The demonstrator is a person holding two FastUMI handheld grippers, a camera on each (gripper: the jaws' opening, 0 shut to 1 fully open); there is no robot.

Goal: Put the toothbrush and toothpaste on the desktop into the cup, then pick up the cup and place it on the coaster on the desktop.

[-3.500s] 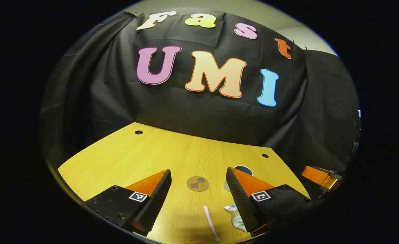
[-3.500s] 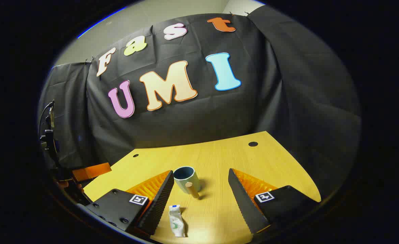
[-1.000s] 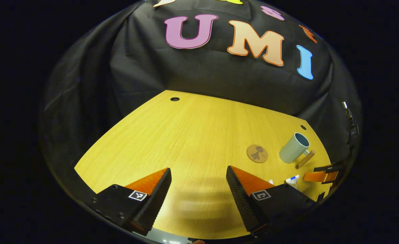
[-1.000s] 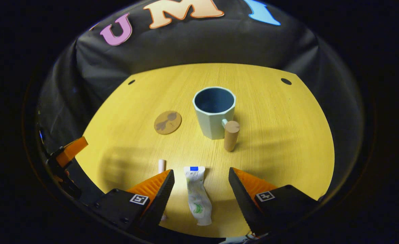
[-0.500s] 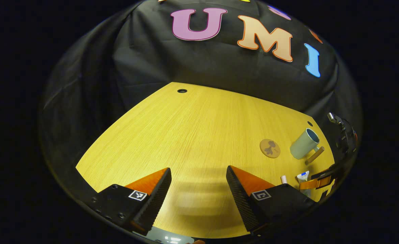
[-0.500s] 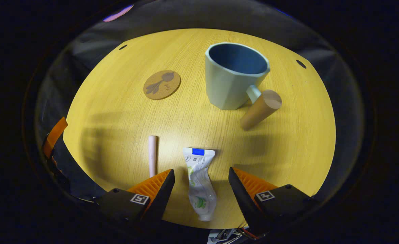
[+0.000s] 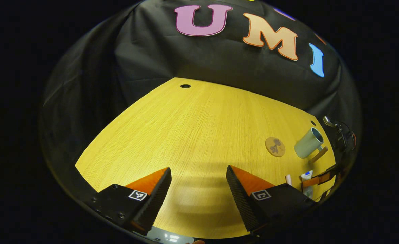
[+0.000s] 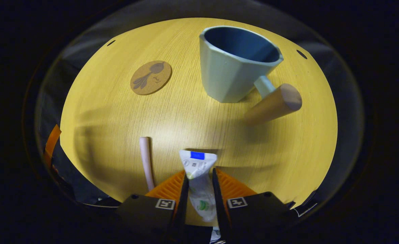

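In the right gripper view my right gripper (image 8: 199, 184) is shut on the white toothpaste tube (image 8: 198, 169), low over the yellow desktop (image 8: 192, 118). The pink toothbrush (image 8: 146, 161) lies just left of the tube. A pale green cup (image 8: 231, 64) with a wooden handle (image 8: 274, 103) stands upright beyond, and the round cork coaster (image 8: 151, 77) lies to its left. In the left gripper view my left gripper (image 7: 198, 189) hangs open over bare desk, far left of the coaster (image 7: 275, 146), cup (image 7: 308, 144), toothbrush (image 7: 288, 179) and toothpaste (image 7: 306, 176), where the right gripper (image 7: 320, 179) also shows.
Small dark holes sit in the desk near its far corners (image 8: 111, 43) (image 8: 301, 54) (image 7: 185, 86). Black cloth walls close the booth behind and beside the desk. The desk's near edge runs just under both grippers.
My right gripper has gone from open to shut on the toothpaste tube, having come down and forward over the desk. The left gripper has drifted a little further left.
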